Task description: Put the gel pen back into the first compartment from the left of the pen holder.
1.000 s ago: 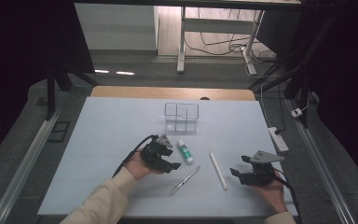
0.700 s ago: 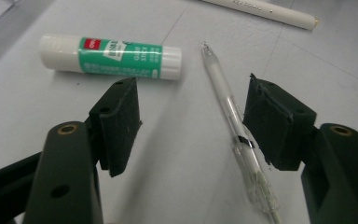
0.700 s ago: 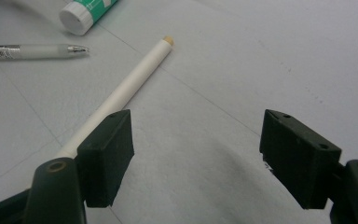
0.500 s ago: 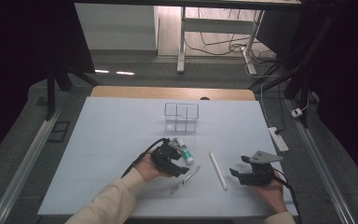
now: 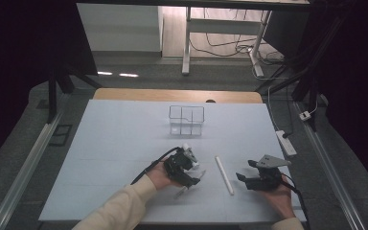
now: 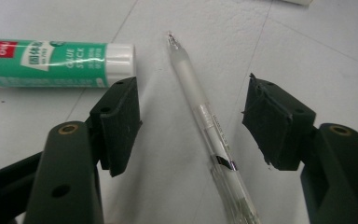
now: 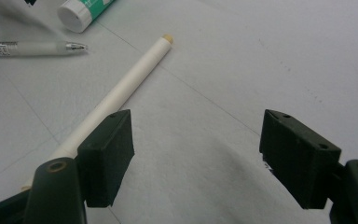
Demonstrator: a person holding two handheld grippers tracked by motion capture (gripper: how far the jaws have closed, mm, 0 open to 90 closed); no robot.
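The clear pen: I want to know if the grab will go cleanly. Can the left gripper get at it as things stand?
Probably yes. The left gripper is open with the clear pen lying free between its jaws, pads not touching. The glue stick lies beyond the left jaw, apart from the pen.
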